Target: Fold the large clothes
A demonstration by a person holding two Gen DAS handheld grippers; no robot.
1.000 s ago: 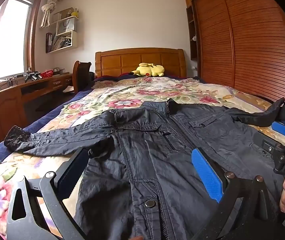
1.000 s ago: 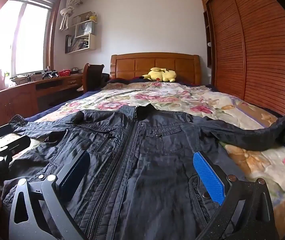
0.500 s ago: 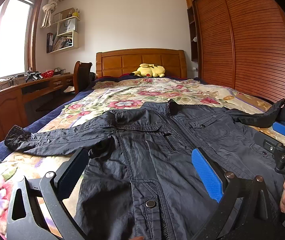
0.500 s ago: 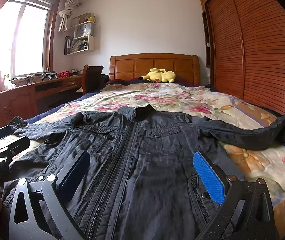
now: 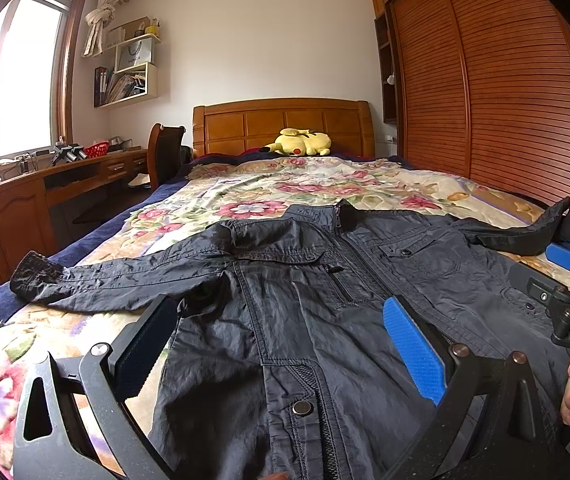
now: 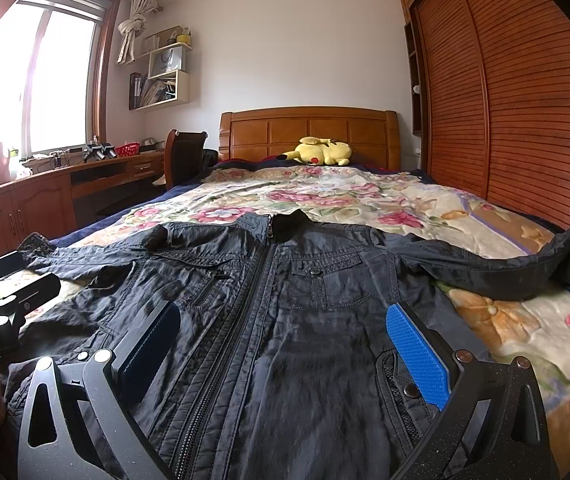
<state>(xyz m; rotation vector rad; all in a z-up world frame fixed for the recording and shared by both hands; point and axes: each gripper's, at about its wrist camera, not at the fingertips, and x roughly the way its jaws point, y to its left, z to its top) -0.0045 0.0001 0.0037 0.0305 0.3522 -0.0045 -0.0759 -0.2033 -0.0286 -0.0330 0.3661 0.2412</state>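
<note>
Both grippers (image 5: 277,344) (image 6: 281,344) gape above the jacket (image 6: 285,312), collar toward the headboard (image 6: 309,132).

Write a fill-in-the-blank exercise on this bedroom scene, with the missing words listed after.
1. The dark jacket lies spread flat on the ____ bedspread.
2. The jacket's front zipper is ____ up to the collar.
3. Against the wooden headboard lies a plush toy coloured ____.
4. The left tool and the right tool both hover over the jacket with their jaws ____.

Missing words: floral; closed; yellow; open
</note>
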